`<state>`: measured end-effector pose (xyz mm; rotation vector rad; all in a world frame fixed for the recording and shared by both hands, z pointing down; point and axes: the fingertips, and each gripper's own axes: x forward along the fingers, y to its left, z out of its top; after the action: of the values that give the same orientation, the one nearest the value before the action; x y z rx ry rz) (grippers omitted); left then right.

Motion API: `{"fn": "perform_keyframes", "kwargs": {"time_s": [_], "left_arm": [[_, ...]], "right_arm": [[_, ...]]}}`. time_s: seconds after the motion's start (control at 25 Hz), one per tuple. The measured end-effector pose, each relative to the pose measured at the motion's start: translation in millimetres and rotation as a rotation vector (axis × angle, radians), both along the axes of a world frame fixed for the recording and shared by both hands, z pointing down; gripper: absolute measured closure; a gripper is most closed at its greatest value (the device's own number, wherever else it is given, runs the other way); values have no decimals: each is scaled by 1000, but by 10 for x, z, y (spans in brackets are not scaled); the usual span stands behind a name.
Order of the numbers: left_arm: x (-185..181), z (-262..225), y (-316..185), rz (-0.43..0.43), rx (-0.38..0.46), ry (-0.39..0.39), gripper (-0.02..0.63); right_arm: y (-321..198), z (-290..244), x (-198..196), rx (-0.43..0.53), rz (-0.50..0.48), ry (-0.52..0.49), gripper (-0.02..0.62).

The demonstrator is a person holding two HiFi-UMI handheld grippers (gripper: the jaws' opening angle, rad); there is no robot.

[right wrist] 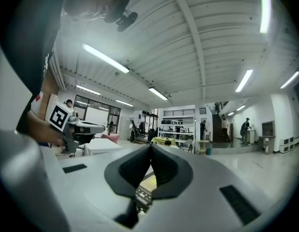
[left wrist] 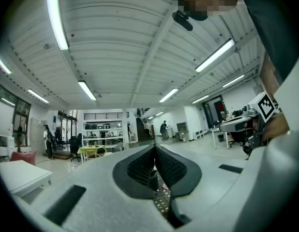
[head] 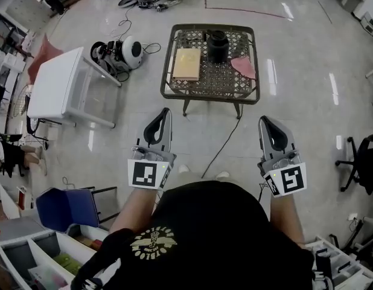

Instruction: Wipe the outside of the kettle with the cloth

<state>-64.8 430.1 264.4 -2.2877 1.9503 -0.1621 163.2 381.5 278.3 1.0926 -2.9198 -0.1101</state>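
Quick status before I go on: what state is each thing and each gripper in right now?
Kettle: upright on the table, untouched.
Cloth: lying beside the kettle, not picked up.
Book: closed, flat.
Left gripper: shut, empty, short of the table.
Right gripper: shut, empty, short of the table.

- The surface (head: 210,96) is a low rectangular table with a dark frame and an open lattice top. It stands on the pale, glossy floor (head: 295,119).
- The kettle (head: 218,46) is dark and stands upright at the far middle of the top.
- The cloth (head: 244,67) is pink and lies flat just right of the kettle.
- A flat tan pad (head: 187,64) lies on the left half.
- A dark cable (head: 226,141) trails across the floor from the near edge.
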Motion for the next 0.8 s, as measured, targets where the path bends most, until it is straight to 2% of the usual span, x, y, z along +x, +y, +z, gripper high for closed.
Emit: {"fn": "perform_keyframes", "kwargs": {"time_s": [0.24,0.52,0.8], "left_arm": [[166,2,40,-29,9,8,601],[454,63,-23,51,-11,-40,601],[293,98,-357,80,-14,53,601]], "right_arm": [[-47,79,147,-2,-27,18,584],[-93,104,155,-15,-55,-22,584],[-299,111,118,2,-30,-11,584]]}}
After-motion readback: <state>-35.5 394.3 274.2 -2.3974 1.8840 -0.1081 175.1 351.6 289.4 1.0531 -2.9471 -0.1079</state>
